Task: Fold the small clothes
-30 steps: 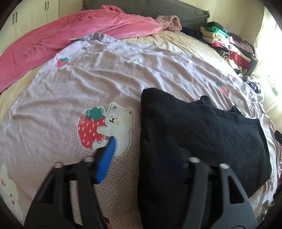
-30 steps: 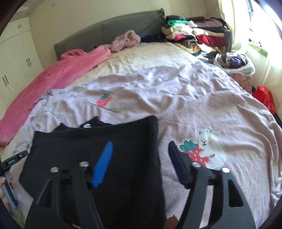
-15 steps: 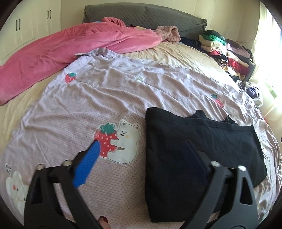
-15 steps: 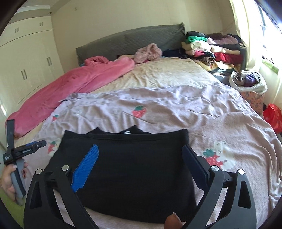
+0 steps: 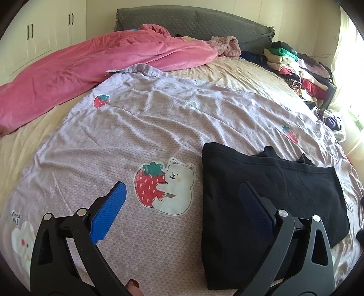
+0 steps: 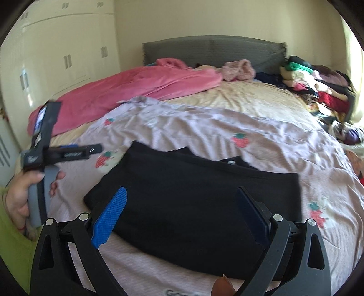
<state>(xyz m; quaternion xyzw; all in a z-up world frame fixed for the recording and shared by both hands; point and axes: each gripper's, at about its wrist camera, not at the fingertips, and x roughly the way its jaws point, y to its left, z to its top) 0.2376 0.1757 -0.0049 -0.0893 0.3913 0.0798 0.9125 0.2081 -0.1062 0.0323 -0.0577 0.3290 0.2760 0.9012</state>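
A folded black garment [image 5: 268, 195] lies flat on the lilac strawberry-and-bear sheet [image 5: 159, 127]. In the left wrist view my left gripper [image 5: 182, 191] hovers above the sheet, open and empty; its right finger is over the garment's left edge, its left finger over bare sheet. In the right wrist view the same black garment [image 6: 193, 198] fills the middle, and my right gripper [image 6: 182, 198] stands open above its near edge, holding nothing. The hand [image 6: 20, 195] holding the left gripper's handle shows at the left edge of that view.
A pink blanket [image 5: 91, 66] lies along the bed's far left. A grey headboard [image 5: 193, 20] stands behind, with a pink knitted item [image 5: 225, 45] near it. A pile of mixed clothes [image 5: 298, 70] is stacked at the far right. White wardrobes [image 6: 61, 52] line the left wall.
Both grippers opened wide and let go of the black garment, which now lies flat. The right gripper swung left and rolled; the left gripper rose slightly.
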